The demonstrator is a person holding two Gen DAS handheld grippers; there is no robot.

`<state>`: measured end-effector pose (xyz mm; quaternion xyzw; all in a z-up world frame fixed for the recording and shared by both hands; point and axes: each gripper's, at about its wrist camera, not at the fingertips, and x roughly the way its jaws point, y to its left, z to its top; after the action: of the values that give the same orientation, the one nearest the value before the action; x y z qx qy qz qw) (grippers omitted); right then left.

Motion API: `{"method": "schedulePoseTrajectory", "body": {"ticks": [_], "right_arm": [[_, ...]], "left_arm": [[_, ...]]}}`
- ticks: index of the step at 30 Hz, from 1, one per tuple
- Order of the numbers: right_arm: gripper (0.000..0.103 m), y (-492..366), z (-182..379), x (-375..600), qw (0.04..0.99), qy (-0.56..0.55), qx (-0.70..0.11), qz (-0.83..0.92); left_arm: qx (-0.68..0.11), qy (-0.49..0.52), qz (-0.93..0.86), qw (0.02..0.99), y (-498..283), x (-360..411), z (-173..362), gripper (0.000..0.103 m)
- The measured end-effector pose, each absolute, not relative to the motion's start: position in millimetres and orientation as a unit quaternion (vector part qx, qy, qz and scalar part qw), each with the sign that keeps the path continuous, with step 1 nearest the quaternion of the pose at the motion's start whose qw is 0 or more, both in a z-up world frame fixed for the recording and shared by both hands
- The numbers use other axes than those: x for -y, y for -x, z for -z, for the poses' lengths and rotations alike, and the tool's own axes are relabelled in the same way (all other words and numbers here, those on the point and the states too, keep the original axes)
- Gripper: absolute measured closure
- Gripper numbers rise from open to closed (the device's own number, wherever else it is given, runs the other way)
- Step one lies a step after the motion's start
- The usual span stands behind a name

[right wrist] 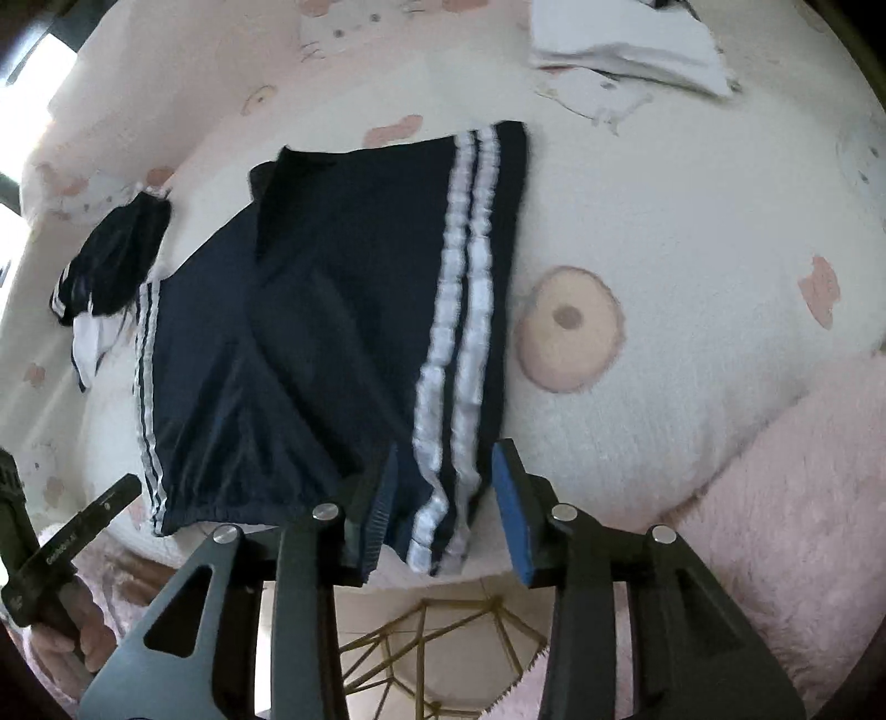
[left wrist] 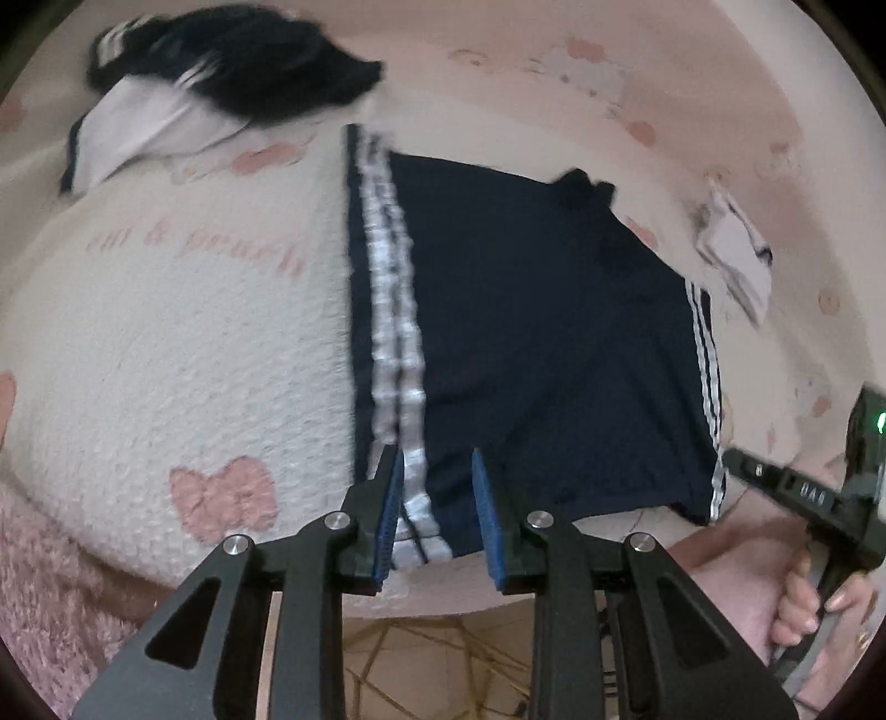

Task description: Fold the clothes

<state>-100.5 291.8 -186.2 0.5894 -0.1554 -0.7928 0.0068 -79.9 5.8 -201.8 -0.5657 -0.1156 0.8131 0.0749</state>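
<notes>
Nearest us, the left gripper [left wrist: 433,515] stands with its blue ribbed pads [left wrist: 387,523] parted, straddling the near hem of the navy sports shorts with white side stripes [left wrist: 526,332] at one striped edge; the pads do not press the cloth. The right gripper [right wrist: 446,512] likewise stands spread over the opposite striped hem [right wrist: 443,531], nothing pinched. A hand [left wrist: 803,603] steadies the right tool's handle.

The shorts lie flat on the cream fleece blanket with pink bows [left wrist: 166,360], hem just at the blanket's near edge. We judge that a fold has been laid or a fresh grasp is about to begin; which one we cannot tell.

The next move calls for both tools to pinch the near corners together and carry them evenly toward the far edge.

Farther off lie a crumpled dark-and-white garment [left wrist: 221,72] and a folded white cloth [right wrist: 626,50].
</notes>
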Motion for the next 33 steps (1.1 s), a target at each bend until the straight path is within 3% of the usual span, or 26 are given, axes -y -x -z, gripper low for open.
{"method": "schedulePoseTrajectory", "body": {"ticks": [6, 13, 20, 23, 25, 29, 33], "right_arm": [[0.066, 114, 204, -268, -0.039, -0.630, 0.079, 0.771], [0.064, 130, 178, -308, -0.026, -0.583, 0.184, 0.791], [0.063, 139, 185, -314, 0.019, -0.618, 0.098, 0.780], [0.063, 139, 190, -301, -0.004, -0.622, 0.026, 0.783], [0.055, 136, 190, -305, -0.041, -0.618, -0.001, 0.785], [0.051, 135, 183, -328, -0.106, -0.602, 0.011, 0.791], [0.052, 151, 175, -317, -0.051, -0.571, 0.073, 0.816]], "left_arm": [[0.082, 0.606, -0.789, 0.057, 80, -18, 221, 0.075], [0.133, 0.582, -0.801, 0.049, 72, 12, 211, 0.073], [0.113, 0.579, -0.806, 0.047, 82, 6, 211, 0.073], [0.113, 0.590, -0.799, 0.038, 87, 6, 221, 0.073], [0.121, 0.590, -0.798, 0.037, 87, 10, 221, 0.073], [0.143, 0.576, -0.804, 0.031, 83, 26, 214, 0.073], [0.144, 0.553, -0.819, 0.050, 84, 26, 199, 0.071]]}}
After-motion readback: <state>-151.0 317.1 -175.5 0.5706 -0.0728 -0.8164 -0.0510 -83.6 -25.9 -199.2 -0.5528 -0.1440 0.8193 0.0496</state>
